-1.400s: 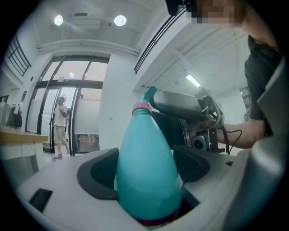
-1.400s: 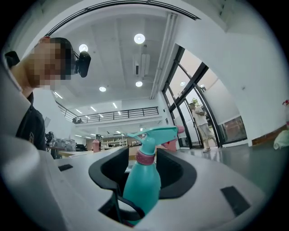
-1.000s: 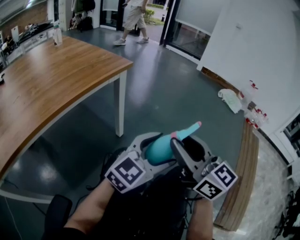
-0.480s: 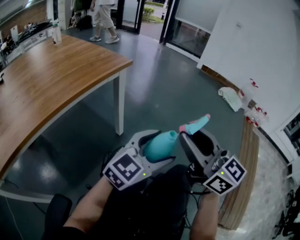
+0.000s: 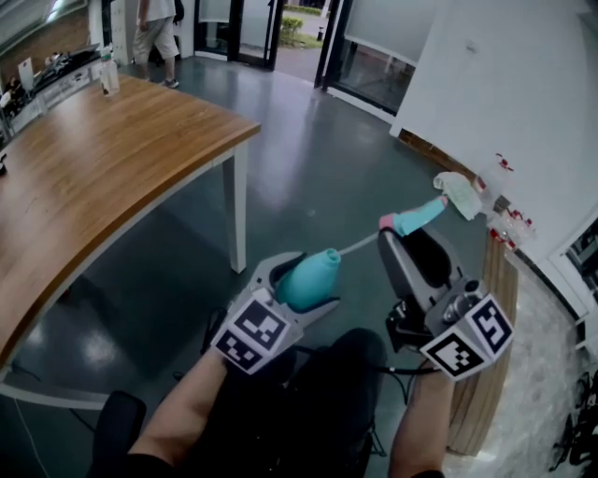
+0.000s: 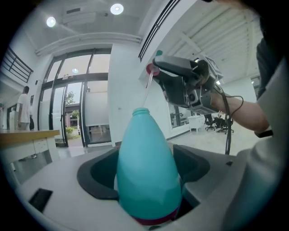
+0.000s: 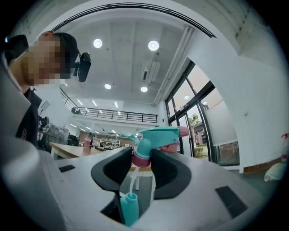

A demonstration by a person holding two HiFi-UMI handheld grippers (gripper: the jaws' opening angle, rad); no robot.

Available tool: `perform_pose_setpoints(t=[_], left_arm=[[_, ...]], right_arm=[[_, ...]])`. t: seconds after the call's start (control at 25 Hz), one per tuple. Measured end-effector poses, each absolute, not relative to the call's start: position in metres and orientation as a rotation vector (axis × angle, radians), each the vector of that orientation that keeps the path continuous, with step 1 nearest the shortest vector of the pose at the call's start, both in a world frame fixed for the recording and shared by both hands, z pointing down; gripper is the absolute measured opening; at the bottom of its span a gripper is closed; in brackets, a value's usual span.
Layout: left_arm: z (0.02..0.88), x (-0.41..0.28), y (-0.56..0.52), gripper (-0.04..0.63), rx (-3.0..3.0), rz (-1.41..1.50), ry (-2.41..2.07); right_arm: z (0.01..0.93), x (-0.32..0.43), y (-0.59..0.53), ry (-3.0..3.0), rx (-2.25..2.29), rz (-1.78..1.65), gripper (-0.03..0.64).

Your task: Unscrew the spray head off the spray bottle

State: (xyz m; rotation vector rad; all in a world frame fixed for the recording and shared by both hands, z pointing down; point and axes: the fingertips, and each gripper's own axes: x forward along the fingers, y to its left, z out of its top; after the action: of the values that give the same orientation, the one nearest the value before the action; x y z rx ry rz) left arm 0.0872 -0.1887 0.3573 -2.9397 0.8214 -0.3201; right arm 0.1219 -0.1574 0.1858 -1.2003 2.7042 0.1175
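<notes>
A teal spray bottle (image 5: 311,278) with its neck bare sits in my left gripper (image 5: 297,273), which is shut on its body. In the left gripper view the bottle (image 6: 146,171) fills the space between the jaws. The teal spray head (image 5: 416,217) with a pink nozzle is off the bottle, and my right gripper (image 5: 399,241) is shut on its pink collar (image 7: 141,159). A thin clear dip tube (image 5: 360,245) hangs from the head toward the bottle mouth. The right gripper view shows the tube (image 7: 134,180) above the bottle neck (image 7: 128,207).
A long wooden table (image 5: 84,177) with white legs stands at the left over a dark floor. A person (image 5: 154,28) walks at the far top left. A white cloth (image 5: 458,191) and small bottles (image 5: 505,224) lie by the right wall, near a wooden plank (image 5: 486,345).
My right gripper has moved right and away from the left one, lifting the spray head off the bottle and drawing the tube out. The person in the background has walked left.
</notes>
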Motion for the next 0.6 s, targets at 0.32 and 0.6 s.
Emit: perform_pose_setpoints(t=[0.32, 0.6], left_arm=[[0.363, 0.077, -0.204, 0.393, -2.916, -0.378, 0.936], [0.36, 0.071, -0.214, 0.393, -2.92, -0.364, 1.009]], right_arm=[[0.17, 0.135, -0.154, 2.644, -1.281, 0.196, 0.141], [0.182, 0.153, -0.159, 2.547, -1.401, 0.187, 0.141]])
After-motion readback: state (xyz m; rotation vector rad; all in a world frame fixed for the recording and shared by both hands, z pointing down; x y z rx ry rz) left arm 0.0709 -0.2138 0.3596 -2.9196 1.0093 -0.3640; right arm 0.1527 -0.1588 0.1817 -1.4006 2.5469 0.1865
